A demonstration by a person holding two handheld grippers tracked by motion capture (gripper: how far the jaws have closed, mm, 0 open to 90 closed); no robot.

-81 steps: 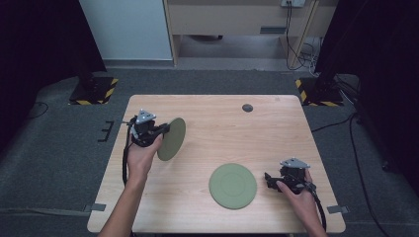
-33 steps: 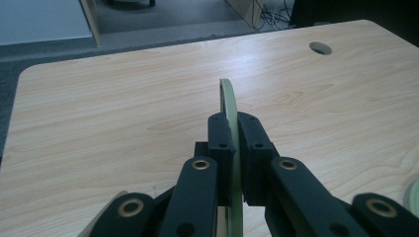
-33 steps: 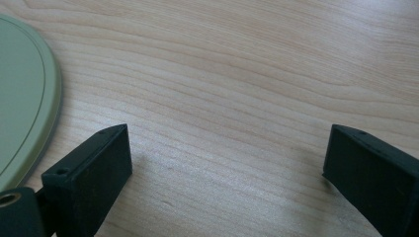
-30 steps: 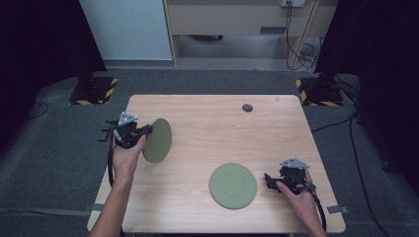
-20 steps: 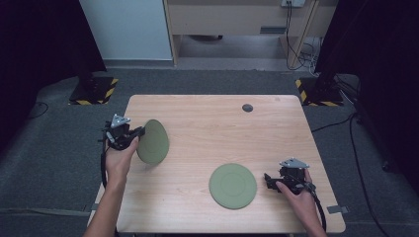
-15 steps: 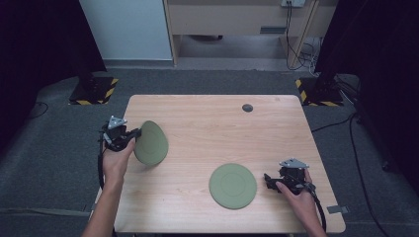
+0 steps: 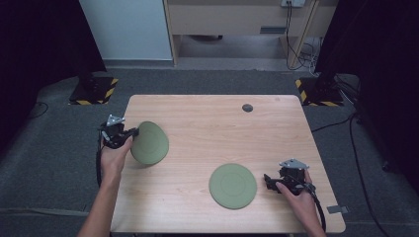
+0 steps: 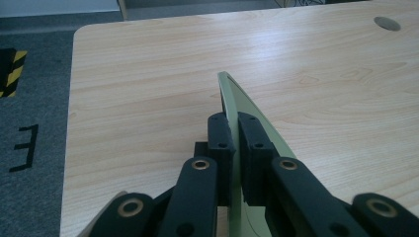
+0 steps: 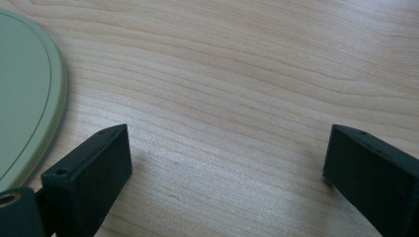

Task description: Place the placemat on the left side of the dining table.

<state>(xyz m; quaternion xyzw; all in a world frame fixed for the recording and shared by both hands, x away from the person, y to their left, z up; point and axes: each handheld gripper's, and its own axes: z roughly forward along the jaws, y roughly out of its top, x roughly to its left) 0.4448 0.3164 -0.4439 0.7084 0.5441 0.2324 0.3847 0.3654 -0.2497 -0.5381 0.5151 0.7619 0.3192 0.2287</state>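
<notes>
Near the table's left edge my left gripper is shut on the rim of a green plate, holding it tilted above the wood. In the left gripper view the plate stands edge-on between the two black pads. A second green plate lies flat on the table at the front right. Just to its right my right gripper rests low on the table, open, with nothing between its jaws. The right gripper view has that plate's rim at the left and bare wood between the fingers.
The wooden table has a round dark cable port near its far edge. Grey carpet surrounds it, with two black stand bases marked in yellow and black beyond the far corners. A cabinet stands behind.
My left gripper has carried the tilted plate leftward and toward the front, to the table's left edge, and the plate has leaned flatter. The right gripper and the flat plate have stayed still.
</notes>
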